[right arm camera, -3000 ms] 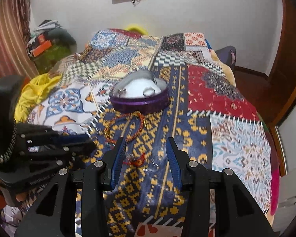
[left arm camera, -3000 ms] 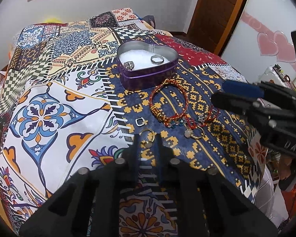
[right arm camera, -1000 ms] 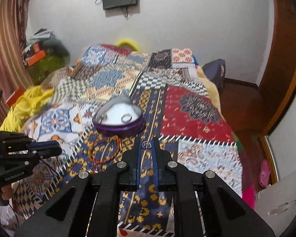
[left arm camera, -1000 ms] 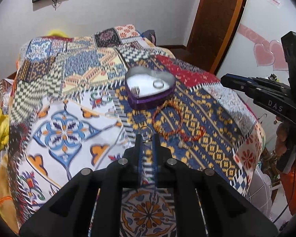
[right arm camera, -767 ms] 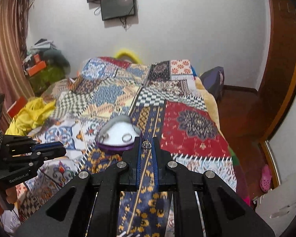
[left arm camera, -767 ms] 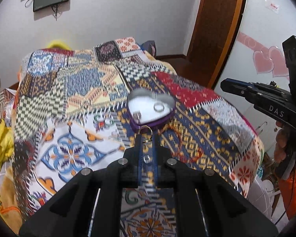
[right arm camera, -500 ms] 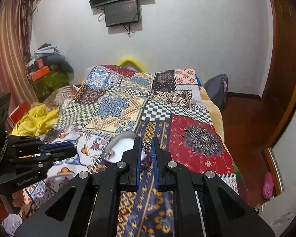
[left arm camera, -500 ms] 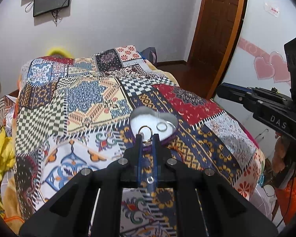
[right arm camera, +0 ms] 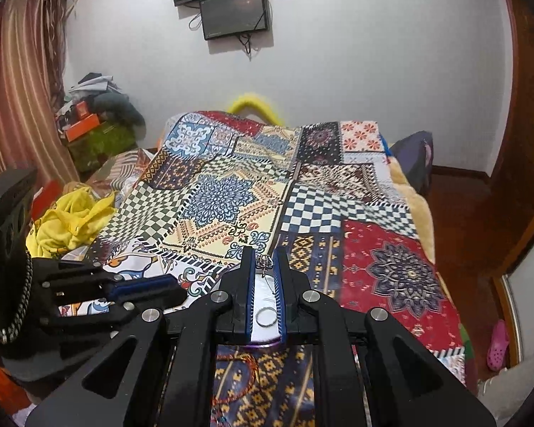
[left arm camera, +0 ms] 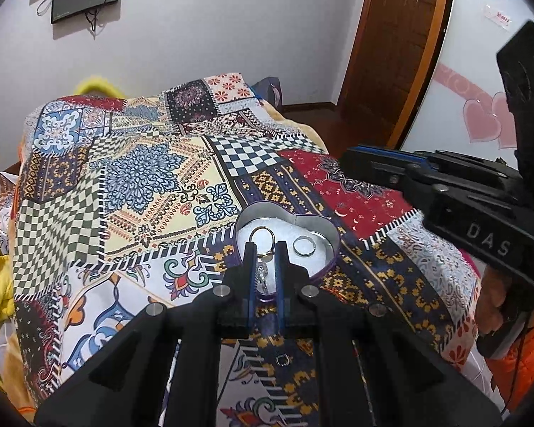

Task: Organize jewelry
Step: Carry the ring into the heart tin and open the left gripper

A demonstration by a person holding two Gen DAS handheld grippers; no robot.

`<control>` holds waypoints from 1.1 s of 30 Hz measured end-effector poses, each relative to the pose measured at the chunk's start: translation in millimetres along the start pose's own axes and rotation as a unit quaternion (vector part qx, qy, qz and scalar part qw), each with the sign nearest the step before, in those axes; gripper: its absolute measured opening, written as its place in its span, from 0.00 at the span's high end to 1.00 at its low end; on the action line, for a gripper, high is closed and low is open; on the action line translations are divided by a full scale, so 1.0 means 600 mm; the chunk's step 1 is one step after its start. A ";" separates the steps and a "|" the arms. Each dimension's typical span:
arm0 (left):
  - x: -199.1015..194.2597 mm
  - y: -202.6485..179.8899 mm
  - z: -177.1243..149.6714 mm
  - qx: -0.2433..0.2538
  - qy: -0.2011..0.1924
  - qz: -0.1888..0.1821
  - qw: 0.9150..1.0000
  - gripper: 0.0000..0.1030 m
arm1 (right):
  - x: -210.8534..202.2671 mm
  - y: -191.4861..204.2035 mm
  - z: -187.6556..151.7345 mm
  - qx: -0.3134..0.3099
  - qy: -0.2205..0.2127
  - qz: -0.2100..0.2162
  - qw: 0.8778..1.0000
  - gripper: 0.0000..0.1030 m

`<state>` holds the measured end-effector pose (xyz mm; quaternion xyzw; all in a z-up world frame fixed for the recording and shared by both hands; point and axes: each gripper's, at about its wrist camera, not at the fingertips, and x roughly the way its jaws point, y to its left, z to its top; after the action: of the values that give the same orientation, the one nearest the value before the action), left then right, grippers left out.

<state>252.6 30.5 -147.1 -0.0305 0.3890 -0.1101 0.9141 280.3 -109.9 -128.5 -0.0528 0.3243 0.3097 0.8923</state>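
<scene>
A purple heart-shaped tin (left arm camera: 333,249) with white lining sits on the patchwork bedspread (left arm camera: 142,192). A silver ring (left arm camera: 304,244) lies inside it. My left gripper (left arm camera: 265,252) is shut on a gold hoop earring (left arm camera: 263,238) and holds it above the tin. My right gripper (right arm camera: 264,261) is shut on a small silver earring (right arm camera: 265,261), also above the tin; the ring (right arm camera: 267,316) shows between its fingers. A red beaded bracelet (right arm camera: 245,363) lies on the bedspread in front of the tin. A small square ring (left arm camera: 282,359) lies below my left gripper.
The bed's right edge drops to a wooden floor (right arm camera: 480,220) by a brown door (left arm camera: 391,46). Yellow clothes (right arm camera: 71,220) and clutter lie at the left. The right gripper's body (left arm camera: 445,195) crosses the left wrist view's right side.
Both grippers closed on earrings on the bedspread, lifted them and carried them forward. They now hover over the heart tin.
</scene>
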 end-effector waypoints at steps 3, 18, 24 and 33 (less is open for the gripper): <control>0.019 0.003 0.001 -0.001 0.009 -0.004 1.000 0.93 | 0.022 0.000 -0.001 0.003 0.017 0.008 1.000 0.91; 0.080 0.007 0.004 0.005 0.038 -0.015 0.999 0.93 | 0.089 -0.019 -0.010 0.019 0.084 0.034 0.996 0.91; 0.080 0.009 0.004 0.003 0.035 -0.015 0.999 0.93 | 0.094 -0.019 -0.014 0.024 0.094 0.038 0.995 0.91; 0.053 0.013 0.003 0.000 0.027 -0.009 1.000 0.92 | 0.078 -0.008 -0.014 0.007 0.096 0.027 0.995 0.88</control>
<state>276.9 30.9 -169.3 -0.0313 0.4131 -0.1188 0.9024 306.6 -92.2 -164.5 -0.0673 0.4120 0.3245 0.8488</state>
